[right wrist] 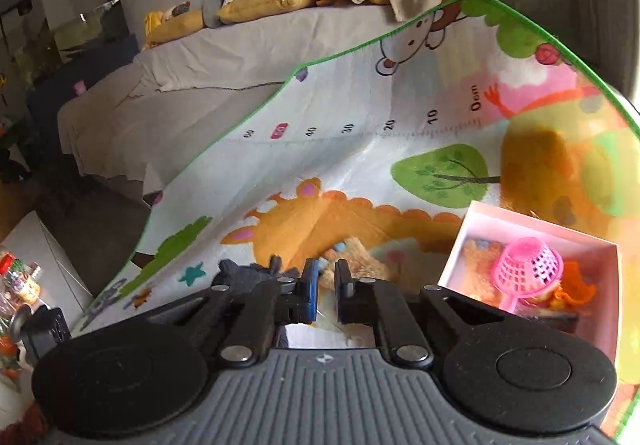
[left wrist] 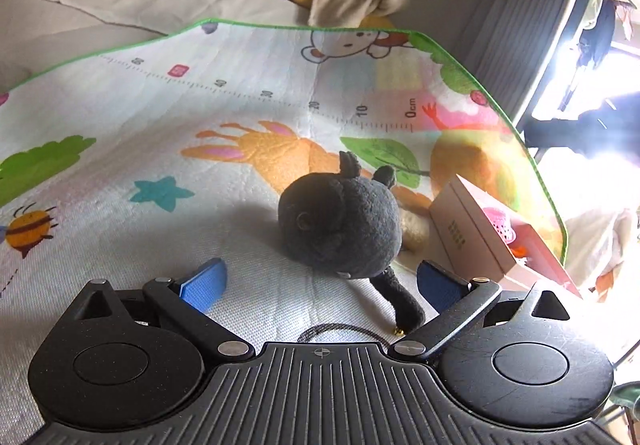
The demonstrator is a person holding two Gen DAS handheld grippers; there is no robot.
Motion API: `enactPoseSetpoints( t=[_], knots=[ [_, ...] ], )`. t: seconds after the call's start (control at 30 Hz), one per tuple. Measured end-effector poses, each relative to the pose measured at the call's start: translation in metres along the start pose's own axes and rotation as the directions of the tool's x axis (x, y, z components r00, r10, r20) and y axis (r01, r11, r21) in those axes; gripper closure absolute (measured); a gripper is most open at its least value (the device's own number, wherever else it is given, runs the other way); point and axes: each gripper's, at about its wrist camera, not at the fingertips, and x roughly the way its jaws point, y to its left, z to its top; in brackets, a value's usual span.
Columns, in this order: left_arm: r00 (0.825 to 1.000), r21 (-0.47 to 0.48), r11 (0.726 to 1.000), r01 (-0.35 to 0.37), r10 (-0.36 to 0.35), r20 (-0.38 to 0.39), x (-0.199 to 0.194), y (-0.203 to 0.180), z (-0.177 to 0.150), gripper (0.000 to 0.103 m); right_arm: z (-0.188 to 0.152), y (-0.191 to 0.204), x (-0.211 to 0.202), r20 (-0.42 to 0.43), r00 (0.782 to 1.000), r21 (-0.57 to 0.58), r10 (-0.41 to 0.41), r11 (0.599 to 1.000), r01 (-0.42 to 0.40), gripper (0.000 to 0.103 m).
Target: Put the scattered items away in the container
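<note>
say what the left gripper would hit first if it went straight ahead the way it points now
Most likely the black plush toy: it lies on the play mat dead ahead of the open left gripper, its dark limb already reaching back between the fingers. The pink box sits off to the right of that line.

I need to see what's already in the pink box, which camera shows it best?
The right wrist view: it looks down into the open pink box, showing a pink scoop inside. The left wrist view shows mainly its outer side.

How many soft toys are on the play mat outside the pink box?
2: a black plush toy in the middle of the play mat, and a tan plush toy between it and the pink box. Others may be hidden behind them.
</note>
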Motion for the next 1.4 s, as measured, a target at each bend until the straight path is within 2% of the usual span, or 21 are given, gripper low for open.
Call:
enactPoseSetpoints(
  t=[0.07,0.1,0.13,0.2,0.33,0.47,0.53,0.6,0.67,0.7,0.73,0.8,0.87,0.93,1.03,1.13,1.23,1.3,1.4],
  knots=[
    [1.000,0.021,1.000,-0.010,0.010,-0.006,0.001,-0.004,0.000,0.000,-0.003,-0.005,0.002,-0.017,1.000,0.014,-0.007,1.000,0.008,0.090],
    [1.000,0.033,0.999,-0.014,0.015,-0.010,0.002,-0.006,0.000,0.000,-0.002,-0.007,0.006,-0.029,1.000,0.018,-0.009,1.000,0.010,0.076],
    [1.000,0.042,0.999,-0.018,0.018,-0.014,0.003,-0.007,0.000,0.000,0.000,-0.008,0.013,-0.036,0.999,0.015,-0.013,1.000,0.014,0.054],
    [1.000,0.050,0.998,-0.024,0.025,-0.016,0.003,-0.009,0.000,0.000,0.007,-0.005,0.032,-0.045,0.998,-0.017,-0.036,0.999,0.036,0.031],
    [1.000,0.031,0.999,-0.013,0.013,-0.011,0.002,-0.005,0.000,0.000,0.020,-0.001,0.094,-0.145,0.986,-0.093,-0.087,0.993,0.074,0.031],
    [1.000,0.016,1.000,0.006,-0.006,0.004,0.000,-0.003,-0.001,0.000,0.027,-0.003,0.161,-0.282,0.954,-0.133,-0.105,0.989,0.069,0.030],
    [1.000,0.016,1.000,0.024,-0.024,0.005,-0.001,-0.002,-0.001,0.000,0.026,0.001,0.187,-0.316,0.937,-0.200,-0.150,0.976,0.089,0.019],
    [0.999,0.010,0.999,0.038,-0.038,0.001,0.000,-0.001,-0.001,0.000,0.024,0.001,0.209,-0.341,0.917,-0.239,-0.206,0.963,0.127,0.017],
    [0.999,-0.001,0.999,0.049,-0.049,-0.003,0.001,0.001,0.000,0.000,0.025,-0.005,0.222,-0.367,0.911,-0.192,-0.189,0.973,0.124,0.016],
    [0.998,-0.006,0.998,0.055,-0.055,-0.005,0.001,0.003,0.000,0.000,0.026,-0.007,0.223,-0.379,0.911,-0.160,-0.165,0.981,0.111,0.018],
    [0.998,-0.012,0.998,0.059,-0.059,-0.006,0.001,0.004,0.000,0.000,0.027,-0.008,0.221,-0.386,0.912,-0.139,-0.139,0.986,0.091,0.030],
    [0.998,-0.024,0.997,0.067,-0.067,-0.005,0.001,0.005,-0.001,0.000,0.024,-0.007,0.213,-0.389,0.917,-0.109,-0.091,0.993,0.052,0.045],
    [0.997,-0.034,0.997,0.071,-0.072,-0.005,0.001,0.007,-0.001,0.000,0.014,-0.002,0.201,-0.381,0.920,-0.109,-0.089,0.993,0.051,0.055],
    [0.997,-0.045,0.996,0.075,-0.075,-0.008,0.001,0.009,0.000,0.000,0.002,0.003,0.186,-0.377,0.923,-0.118,-0.078,0.992,0.036,0.070],
    [0.997,-0.064,0.995,0.076,-0.076,-0.005,0.001,0.011,0.000,0.000,-0.015,0.012,0.152,-0.379,0.925,-0.106,-0.036,0.994,-0.005,0.081],
    [0.998,-0.076,0.995,0.070,-0.070,0.009,-0.001,0.013,0.000,0.000,-0.029,0.018,0.102,-0.323,0.946,-0.116,0.018,0.992,-0.058,0.082],
    [0.998,-0.091,0.994,0.066,-0.065,0.014,-0.001,0.015,0.000,0.000,-0.048,0.012,0.050,-0.288,0.957,-0.085,0.048,0.993,-0.075,0.082],
    [0.998,-0.100,0.993,0.056,-0.055,0.013,-0.001,0.016,0.000,0.000,-0.064,0.008,0.016,-0.271,0.962,-0.104,0.039,0.992,-0.069,0.082],
    [0.999,-0.091,0.995,0.041,-0.040,0.013,0.000,0.015,0.000,0.000,-0.094,0.002,-0.024,-0.268,0.963,-0.168,-0.019,0.985,-0.028,0.082]
  ],
)
